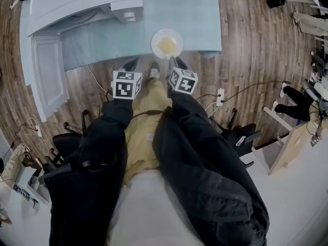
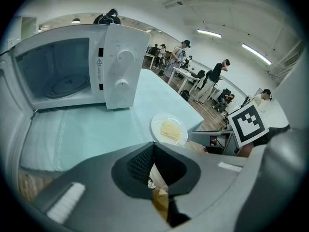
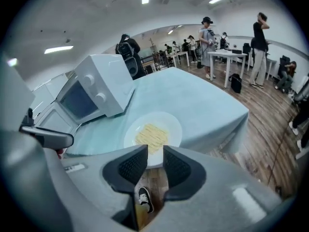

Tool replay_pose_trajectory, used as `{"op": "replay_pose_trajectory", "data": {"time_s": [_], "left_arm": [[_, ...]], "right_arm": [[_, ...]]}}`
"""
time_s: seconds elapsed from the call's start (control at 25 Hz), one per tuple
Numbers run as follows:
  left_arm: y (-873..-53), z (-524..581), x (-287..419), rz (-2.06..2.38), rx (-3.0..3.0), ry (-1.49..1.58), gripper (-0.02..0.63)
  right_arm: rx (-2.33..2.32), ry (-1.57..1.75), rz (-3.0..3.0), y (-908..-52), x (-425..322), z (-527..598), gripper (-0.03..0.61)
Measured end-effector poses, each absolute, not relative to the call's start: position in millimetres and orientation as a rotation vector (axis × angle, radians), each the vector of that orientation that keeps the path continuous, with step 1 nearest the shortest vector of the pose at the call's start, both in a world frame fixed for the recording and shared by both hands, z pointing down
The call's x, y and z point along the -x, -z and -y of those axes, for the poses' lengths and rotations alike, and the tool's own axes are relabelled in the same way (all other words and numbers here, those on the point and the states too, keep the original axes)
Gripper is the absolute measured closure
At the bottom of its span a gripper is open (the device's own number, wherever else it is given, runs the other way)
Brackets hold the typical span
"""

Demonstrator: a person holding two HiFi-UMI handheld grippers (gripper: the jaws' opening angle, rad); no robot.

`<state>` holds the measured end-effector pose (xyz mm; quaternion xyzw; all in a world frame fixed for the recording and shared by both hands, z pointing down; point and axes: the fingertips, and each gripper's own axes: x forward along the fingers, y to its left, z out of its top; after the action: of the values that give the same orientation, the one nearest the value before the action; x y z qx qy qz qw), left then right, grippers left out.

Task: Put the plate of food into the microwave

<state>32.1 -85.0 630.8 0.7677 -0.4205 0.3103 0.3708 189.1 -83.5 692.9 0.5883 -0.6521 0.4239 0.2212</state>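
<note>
Two claws hang near the table (image 1: 195,14) edge, neither holding anything. My left claw (image 1: 130,64) has its jaws pressed together, empty. My right claw (image 1: 177,63) stands parted, and the rim of the plate (image 1: 155,39) shows just beyond the gap, not yet gripped. The plate, with its pale food (image 1: 167,45), sits at the table's near edge, top centre of the head view. The microwave (image 1: 77,4) is at upper left, with its door (image 1: 48,76) swung open. I judge this to be the approach to the grasp. Next I'd ease the right claw around the rim and close, keeping the plate level.
</note>
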Motion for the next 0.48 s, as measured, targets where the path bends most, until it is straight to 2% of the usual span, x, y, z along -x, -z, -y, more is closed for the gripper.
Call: {"op": "replay_pose_trajectory", "data": {"time_s": [0.12, 0.48], "left_arm": [[-633.4, 81.2, -34.2, 1.068, -1.965, -0.805, 0.614], [-643.2, 71.8, -24.2, 1.077, -1.931, -0.825, 0.614]], "right_arm": [[-1.705, -1.304, 1.726, -703.5, -201.6, 78.1, 0.46], [-1.734, -1.623, 1.686, -728.1, -192.9, 75.1, 0.448]]}}
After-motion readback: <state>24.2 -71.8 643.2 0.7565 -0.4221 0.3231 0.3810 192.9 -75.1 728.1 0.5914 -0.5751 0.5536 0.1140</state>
